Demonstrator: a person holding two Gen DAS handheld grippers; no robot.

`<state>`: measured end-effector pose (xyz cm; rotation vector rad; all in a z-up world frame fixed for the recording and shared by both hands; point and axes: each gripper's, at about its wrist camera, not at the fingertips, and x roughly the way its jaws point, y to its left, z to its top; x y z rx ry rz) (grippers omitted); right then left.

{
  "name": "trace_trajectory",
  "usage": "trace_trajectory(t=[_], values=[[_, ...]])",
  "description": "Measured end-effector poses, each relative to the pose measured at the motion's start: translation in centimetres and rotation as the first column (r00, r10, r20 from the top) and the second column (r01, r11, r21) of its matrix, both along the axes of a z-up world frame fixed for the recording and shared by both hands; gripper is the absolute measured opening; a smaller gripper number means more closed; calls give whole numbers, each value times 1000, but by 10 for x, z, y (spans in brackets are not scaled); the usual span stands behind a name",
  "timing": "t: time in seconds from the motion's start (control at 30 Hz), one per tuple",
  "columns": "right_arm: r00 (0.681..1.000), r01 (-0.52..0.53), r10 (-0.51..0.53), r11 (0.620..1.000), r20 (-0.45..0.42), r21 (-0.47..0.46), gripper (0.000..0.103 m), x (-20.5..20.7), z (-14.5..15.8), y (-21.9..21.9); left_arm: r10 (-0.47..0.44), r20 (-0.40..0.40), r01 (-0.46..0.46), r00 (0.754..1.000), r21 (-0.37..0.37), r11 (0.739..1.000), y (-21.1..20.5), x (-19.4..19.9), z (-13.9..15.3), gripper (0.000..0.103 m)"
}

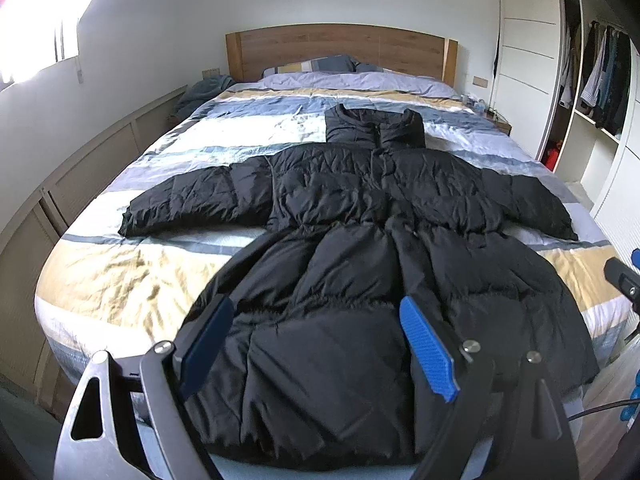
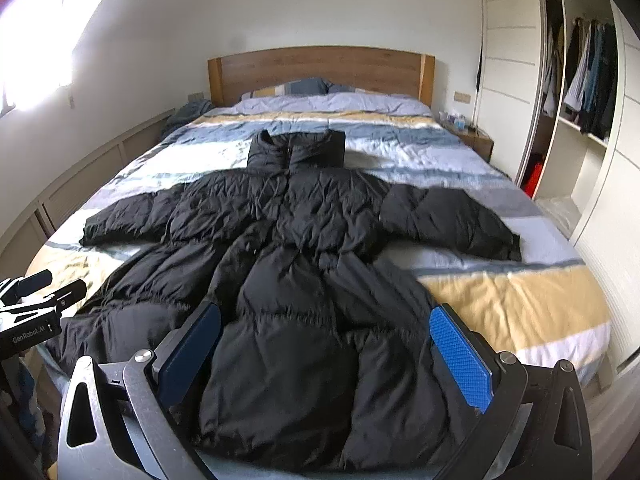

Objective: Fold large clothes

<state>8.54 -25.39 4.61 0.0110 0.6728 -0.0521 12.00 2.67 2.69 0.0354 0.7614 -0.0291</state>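
A long black puffer coat (image 1: 344, 216) (image 2: 296, 248) lies flat on the bed, front up, collar toward the headboard, both sleeves spread out sideways. Its hem hangs at the foot of the bed. My left gripper (image 1: 316, 320) hovers above the hem's left half, open, blue pads wide apart with nothing between them. My right gripper (image 2: 324, 328) hovers above the hem's right half, also open and empty. The right gripper's edge (image 1: 622, 280) shows at the right of the left wrist view, and the left gripper's body (image 2: 36, 312) shows at the left of the right wrist view.
The bed has a striped blue, white and yellow cover (image 1: 132, 280) (image 2: 520, 296) and a wooden headboard (image 1: 340, 50). Pillows (image 2: 304, 86) lie at the head. An open wardrobe with hanging clothes (image 2: 580, 80) stands on the right, and a low wall panel (image 1: 60, 184) runs along the left.
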Motion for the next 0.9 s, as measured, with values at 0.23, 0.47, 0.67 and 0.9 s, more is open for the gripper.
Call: trace_trajectory(t=[0.23, 0.47, 0.67, 0.9], values=[[1000, 0, 1, 999, 18, -41, 103, 21, 9, -1, 38, 12, -38, 999, 15, 999, 4, 28, 9, 86], [1000, -7, 8, 998, 19, -65, 102, 41, 15, -2, 52, 14, -52, 999, 6, 999, 6, 55, 20, 86], [999, -9, 14, 995, 48, -95, 102, 60, 29, 1, 68, 49, -68, 996, 7, 998, 5, 79, 42, 86], [996, 8, 1, 995, 88, -102, 102, 85, 43, -1, 79, 62, -79, 995, -7, 997, 4, 110, 57, 86]])
